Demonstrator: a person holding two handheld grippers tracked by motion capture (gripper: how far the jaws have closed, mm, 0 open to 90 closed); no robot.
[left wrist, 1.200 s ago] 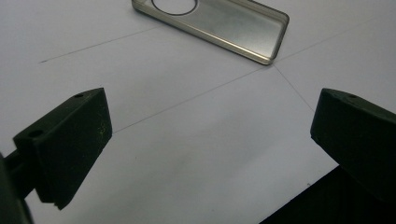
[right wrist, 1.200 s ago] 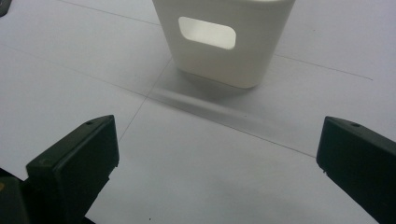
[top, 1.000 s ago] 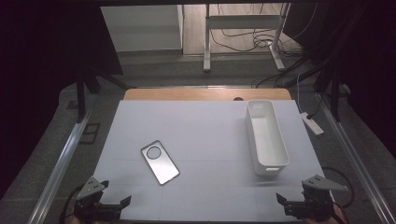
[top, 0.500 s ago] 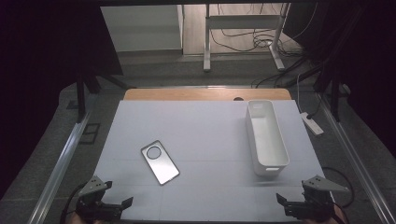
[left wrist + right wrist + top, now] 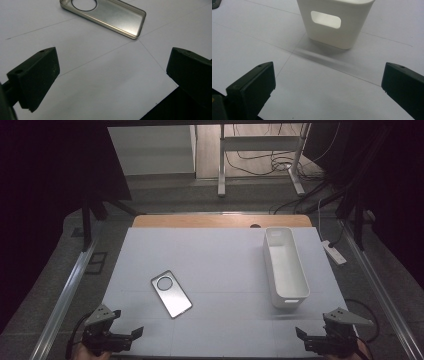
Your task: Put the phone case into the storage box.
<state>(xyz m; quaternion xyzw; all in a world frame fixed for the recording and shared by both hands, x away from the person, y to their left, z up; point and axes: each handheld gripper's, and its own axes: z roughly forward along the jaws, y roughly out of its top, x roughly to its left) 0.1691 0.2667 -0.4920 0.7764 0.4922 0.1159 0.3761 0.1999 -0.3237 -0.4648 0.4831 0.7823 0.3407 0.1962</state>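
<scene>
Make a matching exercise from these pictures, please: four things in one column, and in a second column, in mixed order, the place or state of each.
Things:
1. metal lid
2. white bin
3. left gripper
4. right gripper

Places or states:
A. open, at the near right edge of the table
B. stands empty on the right side of the table
C. lies flat, left of centre, with a round window
D. open, at the near left edge of the table

Pairs: 1-C, 2-B, 3-D, 4-A

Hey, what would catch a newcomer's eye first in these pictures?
A shiny metal lid with a round window lies flat, left of centre on the white table. A long white bin stands at the right. The left gripper and right gripper wait open at the near edge.
</scene>
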